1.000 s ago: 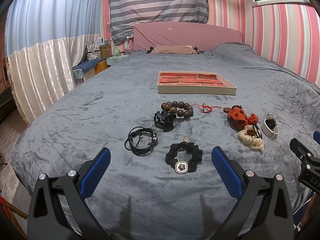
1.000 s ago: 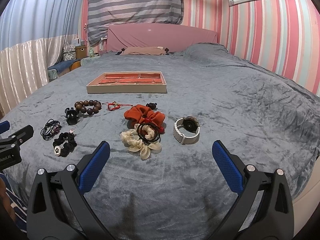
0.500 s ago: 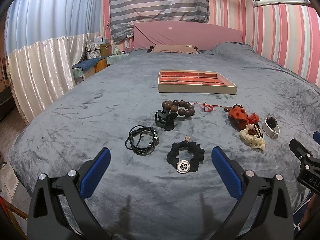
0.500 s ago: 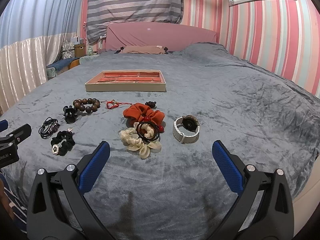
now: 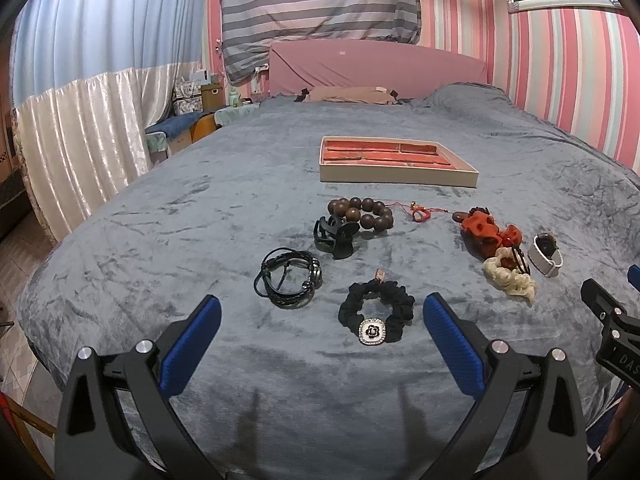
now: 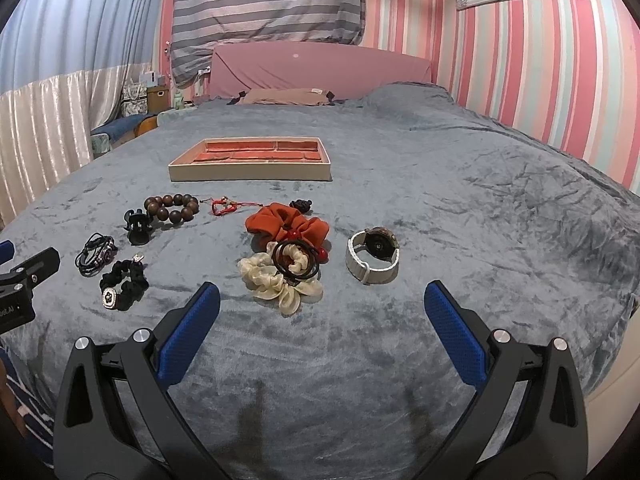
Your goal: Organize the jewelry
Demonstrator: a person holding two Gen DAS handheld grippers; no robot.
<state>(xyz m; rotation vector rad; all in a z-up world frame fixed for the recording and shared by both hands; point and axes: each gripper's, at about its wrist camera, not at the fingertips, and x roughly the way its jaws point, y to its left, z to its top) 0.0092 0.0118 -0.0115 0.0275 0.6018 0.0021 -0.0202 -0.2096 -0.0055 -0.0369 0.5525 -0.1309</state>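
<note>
Your left wrist view looks low across the bed [image 5: 160,208] toward the headboard; your right view seems parallel, further right. Both share the tray [image 5: 396,166] [image 6: 250,170].

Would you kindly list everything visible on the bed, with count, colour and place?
tray: 1, beige with red lining, farthest back
bead bracelet: 1, brown, left of centre
claw clip: 1, black, against the beads
cord bracelet: 1, black, far left
black scrunchie: 1, black, front left
red string: 1, red, centre
orange scrunchie: 1, orange, centre
cream scrunchie: 1, cream, front centre
watch: 1, white strap, right
left gripper: open
right gripper: open
</note>
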